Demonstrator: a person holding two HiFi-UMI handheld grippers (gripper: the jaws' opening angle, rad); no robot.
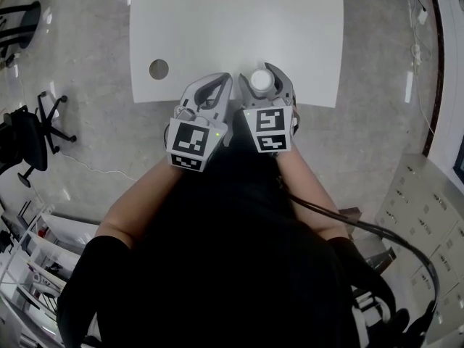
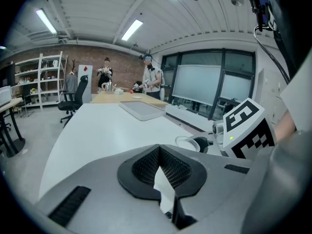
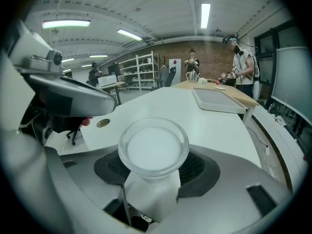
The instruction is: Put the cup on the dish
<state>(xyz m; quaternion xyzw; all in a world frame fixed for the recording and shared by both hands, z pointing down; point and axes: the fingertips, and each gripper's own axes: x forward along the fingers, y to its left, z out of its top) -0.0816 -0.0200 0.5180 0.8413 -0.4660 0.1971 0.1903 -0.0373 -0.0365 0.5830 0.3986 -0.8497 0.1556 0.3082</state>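
Observation:
A white cup (image 1: 259, 81) with a clear rim stands upright between the jaws of my right gripper (image 1: 262, 75), which is shut on it just above the near edge of the white table (image 1: 217, 20). In the right gripper view the cup (image 3: 153, 147) fills the middle and hides the fingertips of the right gripper (image 3: 155, 179). My left gripper (image 1: 220, 80) hangs close beside it on the left, shut with nothing in it. In the left gripper view the left gripper (image 2: 159, 149) has its jaws met, and the cup (image 2: 187, 143) shows at its right. No dish is in view.
A round cable hole (image 1: 159, 69) marks the table's near left part. A flat grey tray (image 3: 217, 100) lies far along the table, also in the left gripper view (image 2: 141, 109). An office chair (image 1: 32, 133) stands on the floor at the left. People stand at a distant table.

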